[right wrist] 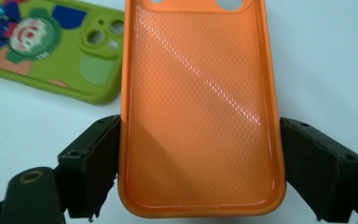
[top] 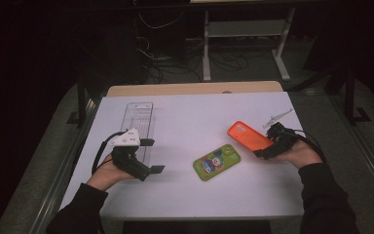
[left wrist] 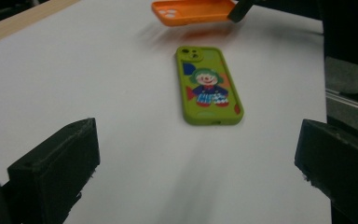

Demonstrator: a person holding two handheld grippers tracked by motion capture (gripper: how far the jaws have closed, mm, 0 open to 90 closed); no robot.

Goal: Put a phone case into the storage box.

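A: The right claw (right wrist: pixel 200 168) is grasping the orange phone case (right wrist: pixel 200 107) by its long sides, one jaw pressed against each edge near the bottom end. The hollow inside of the case faces up, and the case hangs clear of the desk (top: pixel 190 117).

B: And the left claw (top: pixel 148 155)?

A: Released, jaws standing wide with nothing between them. The green phone case (left wrist: pixel 209 86) with the clown print lies flat on the desk straight ahead of it, well apart from its tips. From the right claw, that green case sits just off to the left side, below the orange one.

B: So what could go wrong from here?

A: The hold looks shallow. The jaws pinch just the lower end, so most of the case sticks out past them. A soft case can bow under the squeeze and pop out sideways, probably onto the green one.

B: Anything else nearby to worry about?

A: A clear plastic tray (top: pixel 139 122) lies just behind the left claw. A careless swing of that hand could knock it along the desk. Also, if the left claw reaches in to help, it may bump the free end of the orange case and twist it loose.
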